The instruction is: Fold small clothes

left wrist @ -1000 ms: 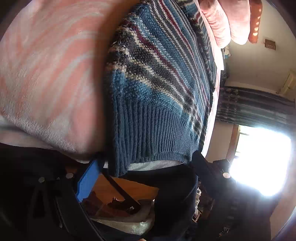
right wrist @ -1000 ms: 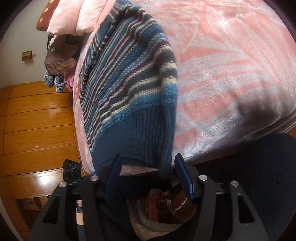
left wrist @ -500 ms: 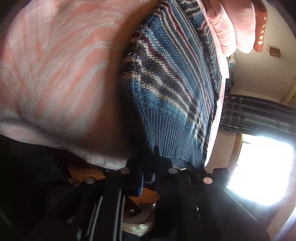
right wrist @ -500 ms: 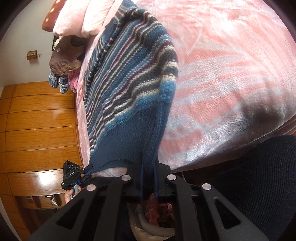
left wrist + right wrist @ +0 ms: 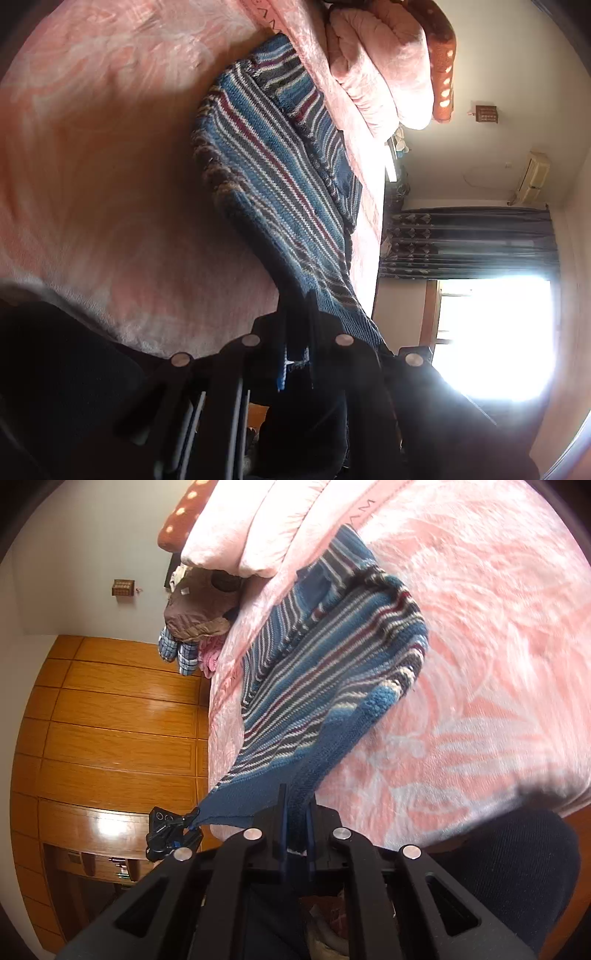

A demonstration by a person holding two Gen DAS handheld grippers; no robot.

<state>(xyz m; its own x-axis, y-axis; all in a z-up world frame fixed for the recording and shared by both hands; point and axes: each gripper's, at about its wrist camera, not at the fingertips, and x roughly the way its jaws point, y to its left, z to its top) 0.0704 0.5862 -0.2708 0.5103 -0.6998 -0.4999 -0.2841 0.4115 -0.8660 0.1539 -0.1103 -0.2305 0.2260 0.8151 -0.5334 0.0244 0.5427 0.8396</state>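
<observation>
A blue knit sweater (image 5: 266, 177) with white, grey and maroon stripes lies on a pink patterned bedspread (image 5: 92, 147). Its ribbed hem end is lifted off the bed and stretched toward both cameras. My left gripper (image 5: 297, 321) is shut on one hem corner. My right gripper (image 5: 295, 812) is shut on the other hem corner of the sweater (image 5: 325, 686). In the right wrist view the left gripper (image 5: 192, 821) shows small at the hem's far corner, pulling the edge taut. The far end of the sweater still rests on the bed.
Folded pink quilts (image 5: 251, 528) and a brown dotted pillow (image 5: 439, 62) lie at the head of the bed. A heap of clothes (image 5: 195, 620) hangs off the bed side. A wooden wardrobe (image 5: 110, 716) stands beyond. A bright window (image 5: 491, 332) with dark curtains is opposite.
Both grippers went from open around the hem to shut on it. They have since lifted and pulled the hem off the bed, so the sweater now hangs stretched.
</observation>
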